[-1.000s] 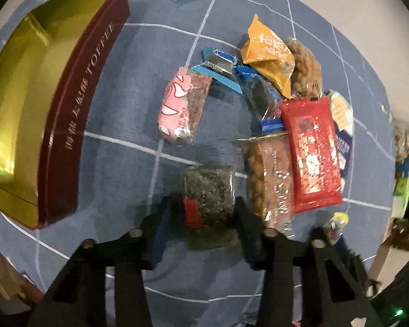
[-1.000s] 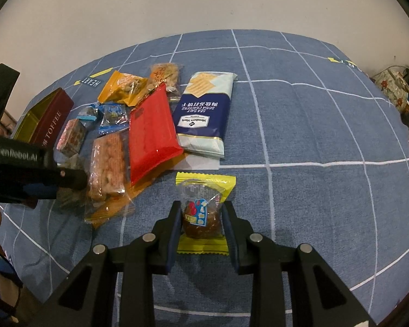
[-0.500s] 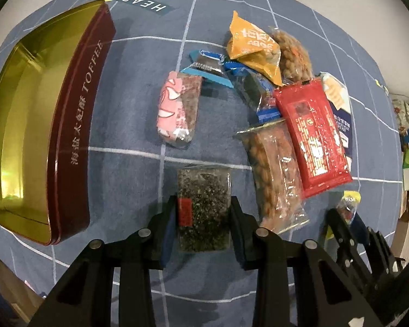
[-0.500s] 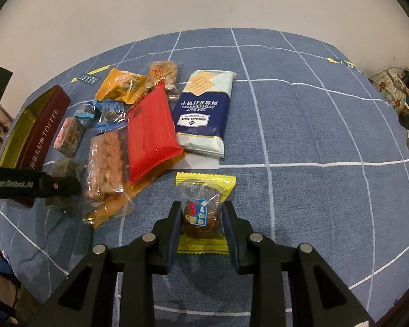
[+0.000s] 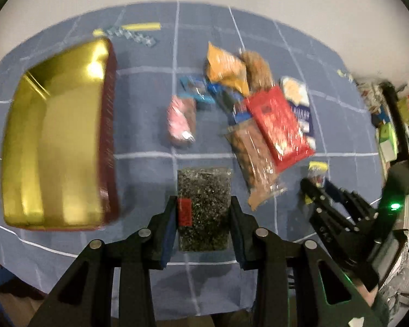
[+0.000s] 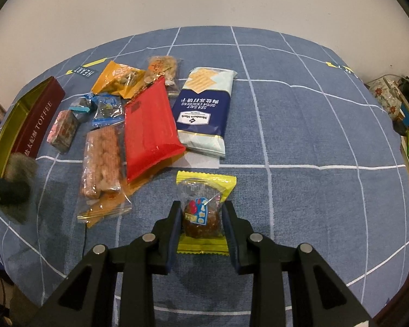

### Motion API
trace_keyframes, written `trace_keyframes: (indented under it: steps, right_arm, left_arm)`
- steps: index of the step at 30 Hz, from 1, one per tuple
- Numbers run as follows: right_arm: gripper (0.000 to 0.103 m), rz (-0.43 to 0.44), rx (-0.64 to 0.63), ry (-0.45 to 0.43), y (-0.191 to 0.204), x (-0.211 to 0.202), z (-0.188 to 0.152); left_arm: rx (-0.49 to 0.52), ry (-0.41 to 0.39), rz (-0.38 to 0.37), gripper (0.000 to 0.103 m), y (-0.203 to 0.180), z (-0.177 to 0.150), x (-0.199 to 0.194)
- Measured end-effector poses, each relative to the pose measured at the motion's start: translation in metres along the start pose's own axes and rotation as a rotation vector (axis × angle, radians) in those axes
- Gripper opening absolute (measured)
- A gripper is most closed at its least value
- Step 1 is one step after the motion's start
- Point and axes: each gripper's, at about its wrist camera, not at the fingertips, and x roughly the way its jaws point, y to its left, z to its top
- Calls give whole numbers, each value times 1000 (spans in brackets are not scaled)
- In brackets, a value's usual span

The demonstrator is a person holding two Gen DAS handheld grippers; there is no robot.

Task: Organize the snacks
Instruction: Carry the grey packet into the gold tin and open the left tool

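My left gripper (image 5: 203,212) is shut on a dark seed-bar pack (image 5: 203,207) and holds it above the blue cloth, to the right of the open gold toffee tin (image 5: 51,141). My right gripper (image 6: 201,215) is shut on a yellow-edged date snack (image 6: 203,212) near the cloth's front. The tin also shows at the far left of the right wrist view (image 6: 32,120). The left gripper with its pack appears blurred at the left edge of the right wrist view (image 6: 16,174).
Loose snacks lie mid-cloth: red pack (image 6: 147,128), sea salt crackers (image 6: 204,111), peanut bar (image 6: 102,160), orange bag (image 6: 117,79), pink pack (image 6: 64,130), blue candies (image 6: 107,109). Clutter stands beyond the cloth's right edge (image 6: 406,114).
My left gripper has lifted the seed-bar pack and pulled back and up, so the tin now shows more fully. The right gripper has held still with the date snack.
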Motion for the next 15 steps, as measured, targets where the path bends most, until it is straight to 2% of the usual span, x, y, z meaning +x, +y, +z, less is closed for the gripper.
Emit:
trace_keyframes:
  steps: [2,7,12,15]
  right_arm:
    - [30,-5,-1,3,1,0,1]
    - [30,-27,-8,10,4,2,1]
    - [30,-44,-17,21,6,3,2]
    - [30,-48,-11,30,6,4,3]
  left_arm:
    - [-6,-35,12,32,11,4,-14]
    - [-45,-113,143,32,69,19,-39]
    - [-85,-88,258,32,133,22,-34]
    - [-115,-53,280,32,165,15,-22]
